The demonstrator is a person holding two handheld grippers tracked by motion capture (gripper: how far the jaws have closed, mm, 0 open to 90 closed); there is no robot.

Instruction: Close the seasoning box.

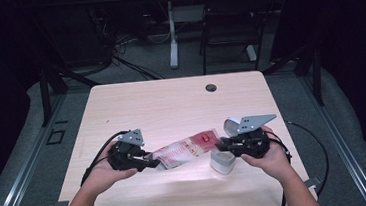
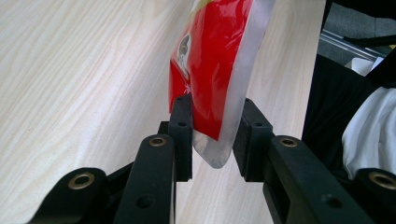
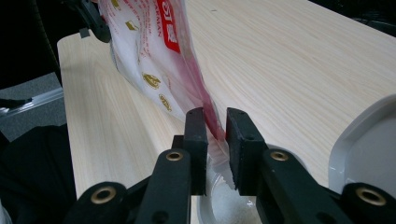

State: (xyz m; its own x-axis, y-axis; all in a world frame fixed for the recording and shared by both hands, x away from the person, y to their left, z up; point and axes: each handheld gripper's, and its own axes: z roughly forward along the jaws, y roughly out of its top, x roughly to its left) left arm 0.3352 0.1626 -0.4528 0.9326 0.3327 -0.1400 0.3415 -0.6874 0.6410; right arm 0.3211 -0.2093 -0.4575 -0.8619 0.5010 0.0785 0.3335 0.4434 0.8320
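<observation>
A red and clear plastic bag [image 1: 185,150] with printed labels hangs stretched between my two grippers just above the wooden table [image 1: 171,104]. My left gripper [image 1: 153,162] is shut on the bag's clear sealed end [image 2: 210,60], which bulges between the pads [image 2: 183,130]. My right gripper [image 1: 220,142] is shut on the opposite corner, and the thin edge of the bag [image 3: 149,60] runs between its close-set pads [image 3: 196,140]. A white cup [image 1: 222,162] stands on the table directly under the right gripper; its rim [image 3: 205,212] is visible below the jaws.
A white curved piece [image 1: 232,125] sits beside the right gripper, also large at the edge [image 3: 364,154]. The table has a small round hole [image 1: 211,87] near its far edge. Behind the table stand a chair [image 1: 229,23] and another desk's leg [image 1: 172,38].
</observation>
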